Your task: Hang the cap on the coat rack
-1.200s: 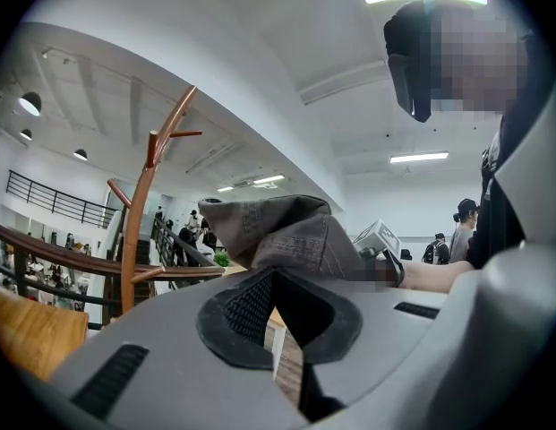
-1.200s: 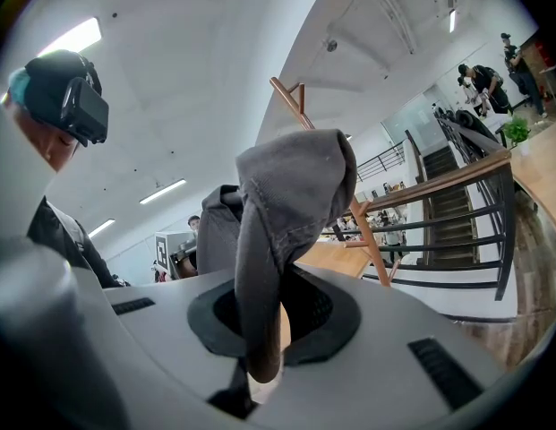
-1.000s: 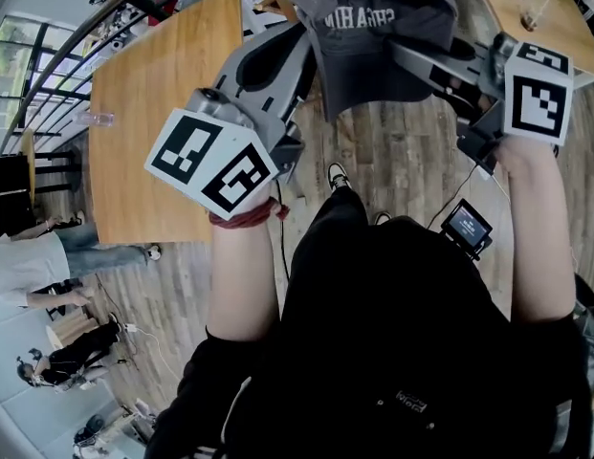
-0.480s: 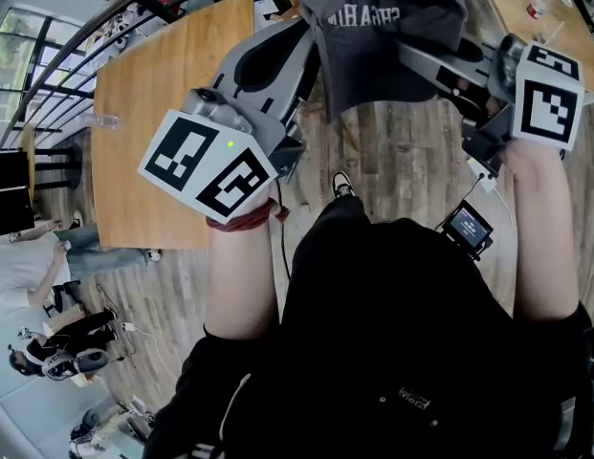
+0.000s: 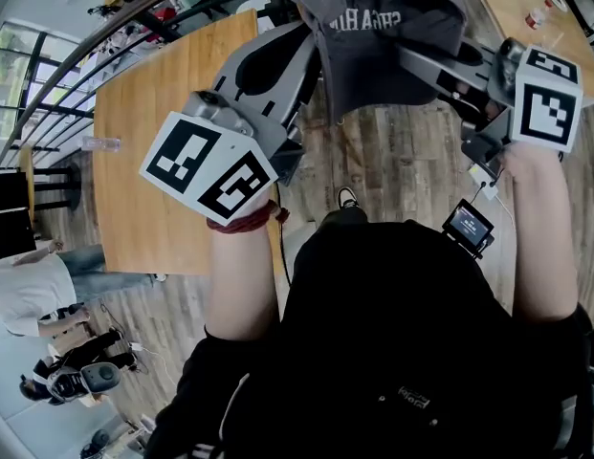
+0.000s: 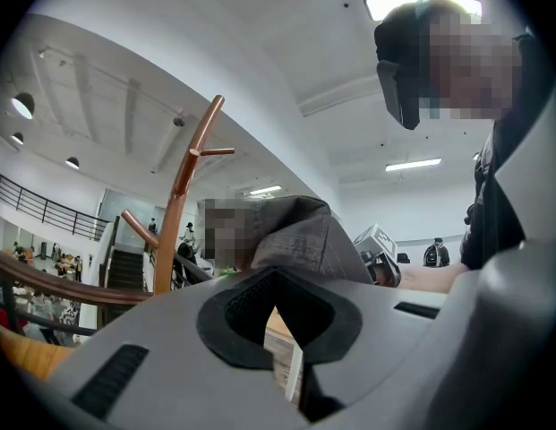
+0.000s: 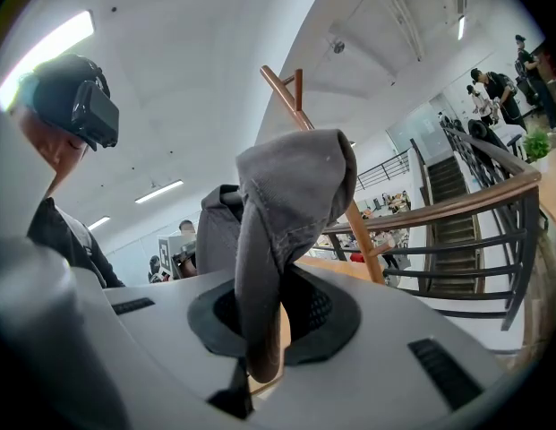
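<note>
Coat rack of brown wood (image 6: 175,213) rises beyond the grey fabric cap (image 5: 383,36), which hangs unhung between both grippers. Soft, light and floppy, it folds where the right gripper (image 7: 264,312) pinches its edge. The left gripper (image 6: 279,294), jaws nearly together, seems to nip the opposite edge.

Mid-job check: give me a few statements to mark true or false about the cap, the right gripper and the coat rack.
1. The right gripper is shut on the cap. True.
2. The cap already hangs on the coat rack. False: the gripper holds it up in the air, off the rack.
3. The cap is red. False: it is grey.
4. The rack's pegs that show in the left gripper view are bare. True.
</note>
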`<action>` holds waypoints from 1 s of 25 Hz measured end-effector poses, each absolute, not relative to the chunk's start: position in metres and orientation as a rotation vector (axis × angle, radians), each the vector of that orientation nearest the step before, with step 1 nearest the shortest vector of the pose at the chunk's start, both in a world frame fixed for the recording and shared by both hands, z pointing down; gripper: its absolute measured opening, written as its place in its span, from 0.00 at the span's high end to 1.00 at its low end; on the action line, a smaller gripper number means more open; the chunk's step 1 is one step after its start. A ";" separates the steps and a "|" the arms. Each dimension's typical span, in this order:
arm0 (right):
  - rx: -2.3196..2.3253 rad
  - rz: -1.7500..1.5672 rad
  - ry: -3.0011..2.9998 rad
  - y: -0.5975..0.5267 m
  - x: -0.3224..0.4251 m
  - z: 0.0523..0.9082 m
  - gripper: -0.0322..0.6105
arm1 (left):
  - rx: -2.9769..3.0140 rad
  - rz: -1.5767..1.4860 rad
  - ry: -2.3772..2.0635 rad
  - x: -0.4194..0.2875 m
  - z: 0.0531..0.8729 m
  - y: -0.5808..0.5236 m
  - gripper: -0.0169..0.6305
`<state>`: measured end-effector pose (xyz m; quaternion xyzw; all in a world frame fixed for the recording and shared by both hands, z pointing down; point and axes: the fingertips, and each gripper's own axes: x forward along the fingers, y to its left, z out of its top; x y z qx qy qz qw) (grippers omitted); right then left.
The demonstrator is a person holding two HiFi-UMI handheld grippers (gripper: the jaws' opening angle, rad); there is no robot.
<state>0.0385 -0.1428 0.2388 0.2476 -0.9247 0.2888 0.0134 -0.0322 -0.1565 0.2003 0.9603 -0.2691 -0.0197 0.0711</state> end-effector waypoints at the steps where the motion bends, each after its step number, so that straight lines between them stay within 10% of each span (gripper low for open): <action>1: 0.777 0.886 -2.889 -0.143 0.038 0.237 0.89 | 2.898 -0.064 -0.799 -0.032 0.199 -0.157 0.97; 25: 0.900 0.840 -2.926 -0.151 0.054 0.251 0.89 | 2.977 -0.189 -0.631 -0.015 0.209 -0.168 0.97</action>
